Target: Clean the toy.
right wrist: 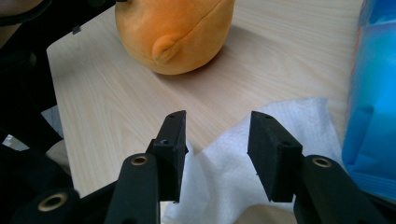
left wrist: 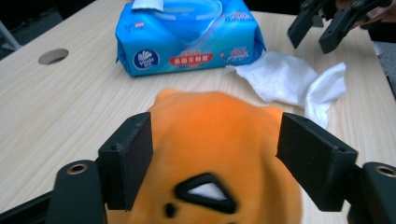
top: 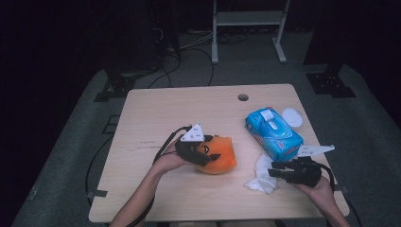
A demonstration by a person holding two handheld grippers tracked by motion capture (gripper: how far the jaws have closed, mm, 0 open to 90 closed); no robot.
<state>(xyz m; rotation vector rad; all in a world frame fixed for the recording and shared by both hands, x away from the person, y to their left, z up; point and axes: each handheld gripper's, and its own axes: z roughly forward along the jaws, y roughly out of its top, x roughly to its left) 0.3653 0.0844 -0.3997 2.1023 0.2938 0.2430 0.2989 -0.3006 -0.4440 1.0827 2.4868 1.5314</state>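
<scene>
Risk: my left tool point(left wrist: 215, 163), jaws wide round plush point(left wrist: 219, 140), may slip; right tool point(right wrist: 217, 154), apart over wipe point(right wrist: 280, 135), may snag.

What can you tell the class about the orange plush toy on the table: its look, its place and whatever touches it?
The orange plush toy is a soft, rounded, fuzzy thing with small ear-like bumps, black face markings and a seam down its back. It rests on the wooden table, left of the white wipe and apart from it. The left gripper straddles it, one jaw at each side; whether they squeeze is unclear.
</scene>
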